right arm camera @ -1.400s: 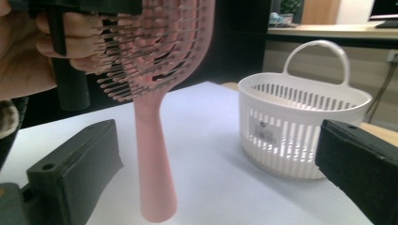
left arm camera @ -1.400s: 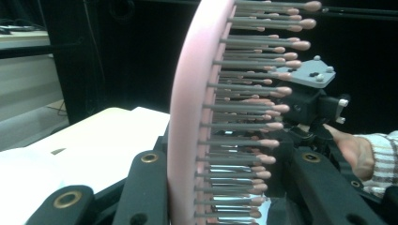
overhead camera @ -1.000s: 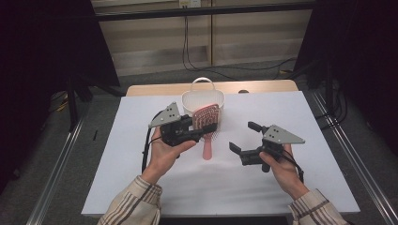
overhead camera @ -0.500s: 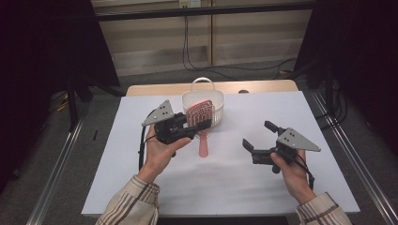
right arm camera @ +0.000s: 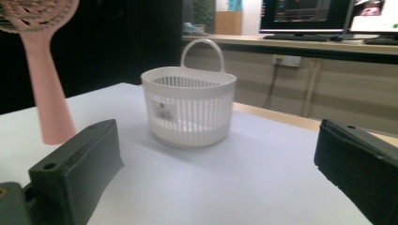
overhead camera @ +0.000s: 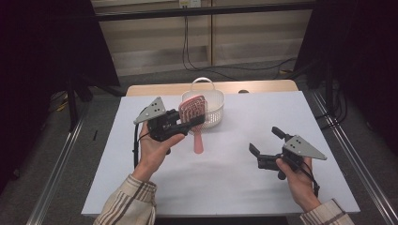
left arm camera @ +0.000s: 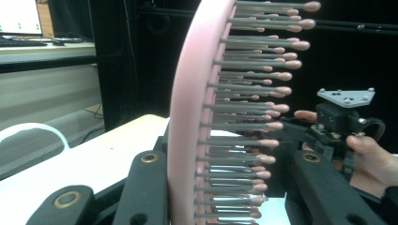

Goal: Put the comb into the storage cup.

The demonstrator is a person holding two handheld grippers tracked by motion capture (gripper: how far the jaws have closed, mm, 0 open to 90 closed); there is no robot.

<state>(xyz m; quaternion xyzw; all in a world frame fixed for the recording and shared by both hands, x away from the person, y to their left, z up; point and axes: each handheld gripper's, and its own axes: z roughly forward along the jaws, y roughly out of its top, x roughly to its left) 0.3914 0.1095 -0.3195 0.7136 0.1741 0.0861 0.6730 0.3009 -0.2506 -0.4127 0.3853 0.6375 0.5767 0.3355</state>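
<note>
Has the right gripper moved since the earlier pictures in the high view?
Yes. The right gripper has gone toward the right edge of the table and a little nearer the person, away from the white basket. Its jaws stand open.

So the right gripper [overhead camera: 265, 147] slides out toward the table's right edge, away from the pink hairbrush [overhead camera: 194, 117], which tips upright.

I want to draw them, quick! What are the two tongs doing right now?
Left tongs: closed on the pink hairbrush, gripping its head, handle hanging down.
Right tongs: open, holding nothing, over the white table.
</note>
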